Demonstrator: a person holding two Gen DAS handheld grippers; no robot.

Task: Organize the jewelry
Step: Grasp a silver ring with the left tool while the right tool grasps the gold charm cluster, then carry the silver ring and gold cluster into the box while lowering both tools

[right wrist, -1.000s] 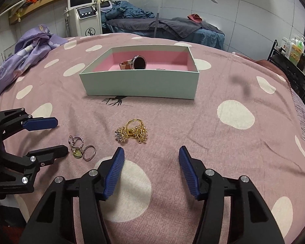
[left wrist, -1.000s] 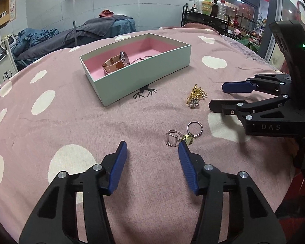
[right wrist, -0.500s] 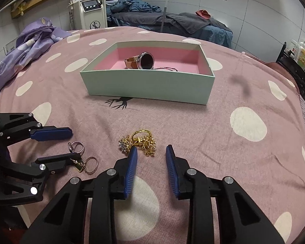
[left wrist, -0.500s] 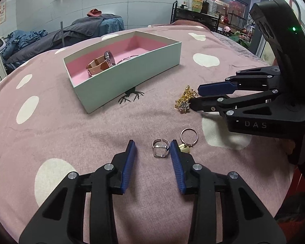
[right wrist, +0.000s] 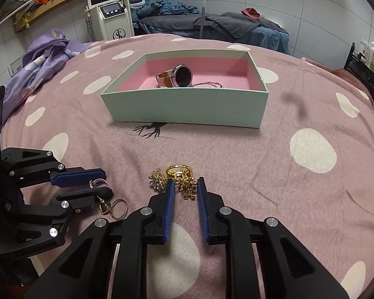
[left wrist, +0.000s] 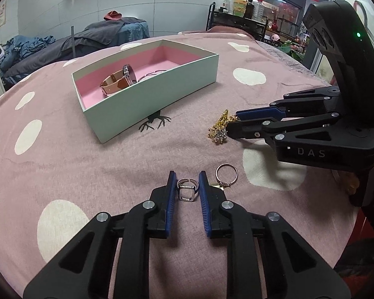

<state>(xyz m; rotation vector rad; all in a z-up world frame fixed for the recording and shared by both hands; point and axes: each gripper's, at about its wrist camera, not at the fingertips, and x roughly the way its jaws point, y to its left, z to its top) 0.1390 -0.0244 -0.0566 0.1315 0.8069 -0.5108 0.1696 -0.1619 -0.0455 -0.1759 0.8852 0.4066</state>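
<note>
Already both tongs are down on the spotted cloth in front of the mint box (right wrist: 187, 109), each straddling a piece of jewelry. The left gripper (left wrist: 187, 189) has its blue pads narrowed around a silver ring (left wrist: 186, 191) with a square face; a thin gap shows on either side, so the jaws are nearly closed but not yet pinching it. Just to that ring's right, outside the pads, lies a rose-gold ring (left wrist: 226, 174) with a small gold charm beside it. The right gripper (right wrist: 184, 191) is likewise drawn in around a gold cluster (right wrist: 180, 178) of ornate pieces, the pads beside it rather than clearly pressing; whether they touch it I cannot tell.

Farther out, the mint box sits open, its pink lining showing. Inside it rest a watch (right wrist: 177, 76) with a tan strap and, toward the box's right end, a thin silvery bracelet (right wrist: 209, 84).

So the job looks partly done: two pieces are stored, while the silver ring, the rose-gold ring with its charm, and the gold cluster remain on the cloth short of the box's near wall. Both grasps must be completed and carried over that wall, and the rose-gold ring needs a further trip.
</note>
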